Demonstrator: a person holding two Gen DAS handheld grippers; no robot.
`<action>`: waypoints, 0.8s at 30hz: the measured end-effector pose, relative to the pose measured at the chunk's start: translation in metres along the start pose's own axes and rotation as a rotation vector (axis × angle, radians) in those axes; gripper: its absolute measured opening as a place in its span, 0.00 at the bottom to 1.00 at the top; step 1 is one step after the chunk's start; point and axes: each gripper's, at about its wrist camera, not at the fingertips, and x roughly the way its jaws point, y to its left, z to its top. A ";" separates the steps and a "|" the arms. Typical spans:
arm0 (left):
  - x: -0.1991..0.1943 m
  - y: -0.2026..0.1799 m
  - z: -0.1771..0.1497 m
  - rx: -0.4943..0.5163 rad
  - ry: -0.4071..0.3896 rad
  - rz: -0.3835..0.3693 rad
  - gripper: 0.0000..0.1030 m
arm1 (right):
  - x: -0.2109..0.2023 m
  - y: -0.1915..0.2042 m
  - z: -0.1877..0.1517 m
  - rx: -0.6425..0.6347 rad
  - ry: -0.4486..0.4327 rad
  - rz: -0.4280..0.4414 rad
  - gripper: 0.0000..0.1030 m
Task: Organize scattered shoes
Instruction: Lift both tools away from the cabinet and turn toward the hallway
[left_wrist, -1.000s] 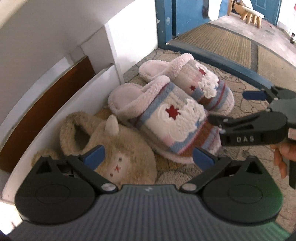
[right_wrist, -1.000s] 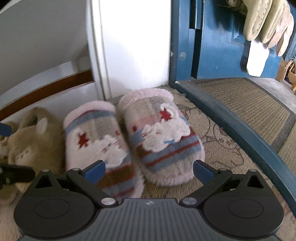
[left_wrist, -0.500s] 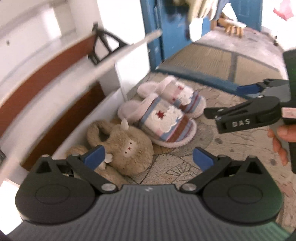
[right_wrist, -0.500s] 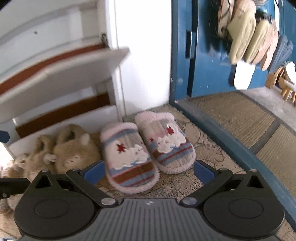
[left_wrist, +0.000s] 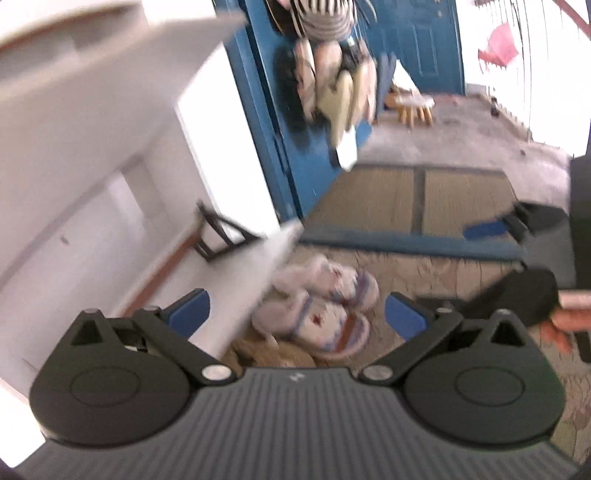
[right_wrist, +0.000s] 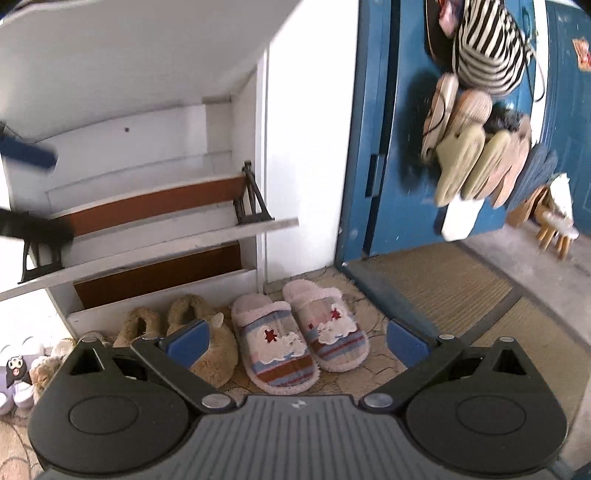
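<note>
You have pulled both grippers up and back since a second ago: the slippers that filled both views now sit small and low, and more of the cabinet and door shows. Your left view is blurred by the motion.

In your right view the white shoe cabinet fills nine to eleven o'clock, with a tilted flap hanging open. The blue door stands at one o'clock with insoles hanging on it. The woven mat lies at three o'clock.

On the floor at the cabinet's foot, the striped slippers lie side by side, touching, toes toward you, at the view's centre. The tan slippers sit just beside them at eight o'clock, partly behind your finger. A small white toy lies at the far nine o'clock edge.

Your right gripper hangs above the slippers, fingers spread wide, holding nothing. Your left gripper is likewise spread wide and empty, with the striped pair between its fingers in its own view. Your hand shows at three o'clock there.
</note>
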 end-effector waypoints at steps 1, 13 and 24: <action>-0.010 0.001 0.004 0.017 -0.022 0.006 1.00 | -0.011 0.001 0.003 -0.015 -0.002 -0.007 1.00; -0.132 0.052 0.015 -0.015 -0.057 0.237 1.00 | -0.147 0.033 0.110 -0.133 -0.161 0.000 1.00; -0.207 0.120 0.007 -0.252 -0.017 0.362 1.00 | -0.246 0.115 0.172 -0.132 -0.329 0.026 1.00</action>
